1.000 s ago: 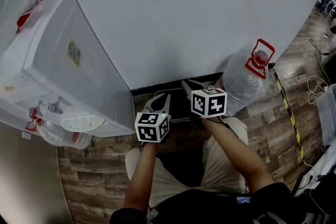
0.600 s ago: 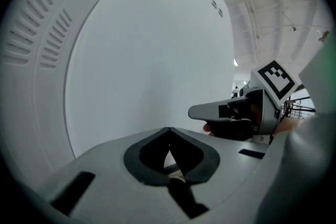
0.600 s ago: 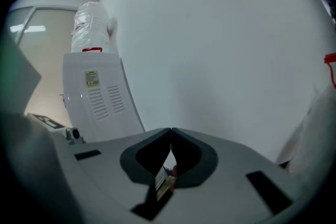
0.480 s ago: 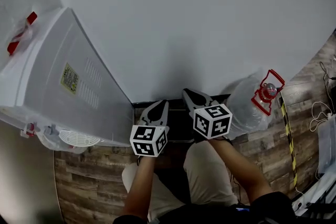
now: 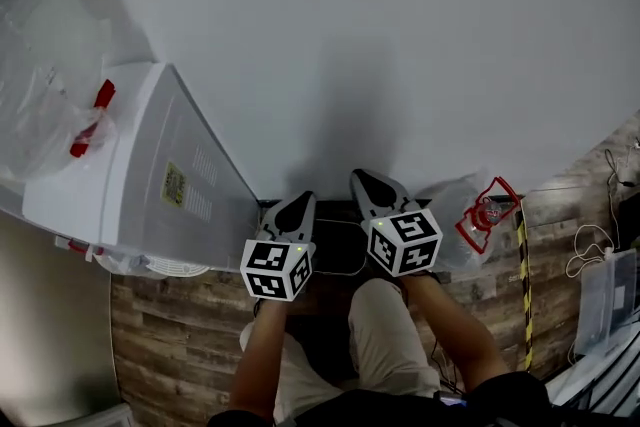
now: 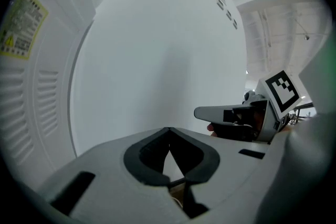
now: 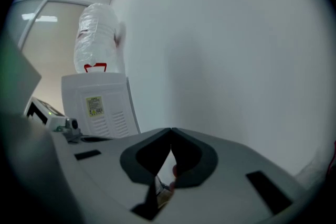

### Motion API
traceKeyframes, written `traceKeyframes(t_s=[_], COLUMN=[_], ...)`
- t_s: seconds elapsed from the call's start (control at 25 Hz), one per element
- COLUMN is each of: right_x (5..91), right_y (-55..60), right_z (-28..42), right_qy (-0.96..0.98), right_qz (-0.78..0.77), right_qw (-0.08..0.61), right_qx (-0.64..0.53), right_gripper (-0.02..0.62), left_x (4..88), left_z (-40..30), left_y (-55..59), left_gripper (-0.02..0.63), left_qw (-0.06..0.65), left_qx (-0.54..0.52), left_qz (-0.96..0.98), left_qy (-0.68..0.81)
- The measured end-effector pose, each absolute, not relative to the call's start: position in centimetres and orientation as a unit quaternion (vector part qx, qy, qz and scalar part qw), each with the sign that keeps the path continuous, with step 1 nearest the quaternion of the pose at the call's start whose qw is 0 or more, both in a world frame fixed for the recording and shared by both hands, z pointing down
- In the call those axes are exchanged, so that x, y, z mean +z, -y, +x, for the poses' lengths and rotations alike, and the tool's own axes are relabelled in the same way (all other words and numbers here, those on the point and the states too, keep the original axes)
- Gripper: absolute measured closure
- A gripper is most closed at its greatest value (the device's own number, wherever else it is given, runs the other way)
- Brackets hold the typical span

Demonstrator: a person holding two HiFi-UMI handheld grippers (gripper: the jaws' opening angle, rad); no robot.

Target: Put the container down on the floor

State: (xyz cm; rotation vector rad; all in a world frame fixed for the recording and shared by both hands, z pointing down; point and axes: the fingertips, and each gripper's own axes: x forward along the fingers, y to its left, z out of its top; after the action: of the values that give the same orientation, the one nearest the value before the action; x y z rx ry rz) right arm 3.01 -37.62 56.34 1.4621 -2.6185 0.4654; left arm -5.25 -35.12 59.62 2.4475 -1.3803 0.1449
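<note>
The left gripper point(image 6: 168, 132) has its jaws pressed tip to tip with nothing between them, and the right gripper point(image 7: 170, 131) is the same, closed on nothing. Both point at the white wall point(image 5: 400, 35), side by side above the person's knees. The container point(image 5: 447, 208), a big clear water bottle with a red handle point(image 5: 484, 213) at its neck, sits on the wooden floor point(image 5: 180, 335) against the foot of the wall. It is just beside the right gripper, on that gripper's right, and touches neither tool. Its body is nearer the gripper and its neck points away to the right along the wall; whether it stands upright or leans I cannot tell from above. Judging by that, the setting-down looks done. Any further move on the container would fall to the right gripper, which is much the nearer, reaching sideways to the right. Well off to the left stands a white water dispenser point(image 5: 150, 175) with another bottle point(image 5: 40, 105) on top.
</note>
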Motion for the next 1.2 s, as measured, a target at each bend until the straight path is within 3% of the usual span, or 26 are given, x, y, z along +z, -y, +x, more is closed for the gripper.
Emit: traceKeyframes(t_s=[0.68, 1.2], right_x=[31.7, 18.5], right_y=[34.4, 30.9], right_z=[3.4, 1.5], right_qy=[0.866, 0.877], right_qz=[0.469, 0.448], right_qw=[0.074, 0.082], right_qx=[0.155, 0.152], right_gripper=[0.565, 0.565], left_x=[34.0, 19.2], left_z=[-4.9, -6.7], left_y=[32.5, 28.2], left_gripper=[0.589, 0.589], left_qw=[0.184, 0.195], left_qx=[0.035, 0.012], left_qz=[0.849, 0.842], left_qy=[0.494, 0.503])
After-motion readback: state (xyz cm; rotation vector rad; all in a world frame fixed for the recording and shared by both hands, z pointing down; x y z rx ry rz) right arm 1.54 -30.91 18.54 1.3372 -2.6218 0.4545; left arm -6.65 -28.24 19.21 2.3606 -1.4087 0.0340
